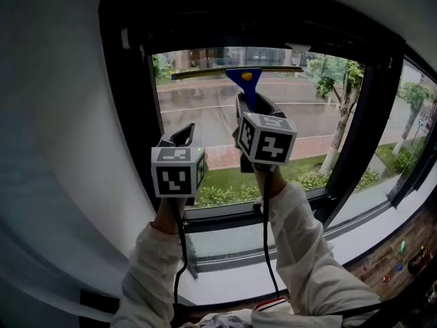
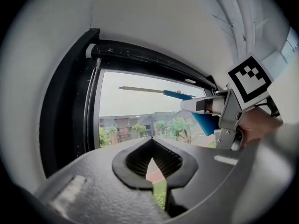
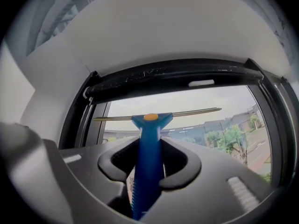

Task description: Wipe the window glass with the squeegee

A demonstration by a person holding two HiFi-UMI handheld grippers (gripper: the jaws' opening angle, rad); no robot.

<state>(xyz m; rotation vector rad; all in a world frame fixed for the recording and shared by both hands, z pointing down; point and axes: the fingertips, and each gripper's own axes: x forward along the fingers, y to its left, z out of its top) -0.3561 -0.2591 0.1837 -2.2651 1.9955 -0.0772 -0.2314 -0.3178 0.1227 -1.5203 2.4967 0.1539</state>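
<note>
My right gripper [image 1: 250, 104] is shut on the blue handle of the squeegee [image 1: 244, 79], whose long thin blade lies level against the window glass [image 1: 307, 115] just under the top frame. In the right gripper view the squeegee [image 3: 148, 143] rises straight up between the jaws of the right gripper [image 3: 148, 171], its blade spanning the pane's upper edge. My left gripper [image 1: 186, 135] hangs lower and to the left, close to the pane's left side, shut with nothing in it. From the left gripper view, the left gripper [image 2: 152, 164] has its jaws together; the squeegee [image 2: 180, 95] and right gripper [image 2: 210, 105] show at right.
A black window frame [image 1: 130, 115] borders the pane on the left, with a black mullion [image 1: 358, 135] on the right and a sill [image 1: 273, 248] below. A white wall [image 1: 61, 149] fills the left. Trees, grass and a street lie outside.
</note>
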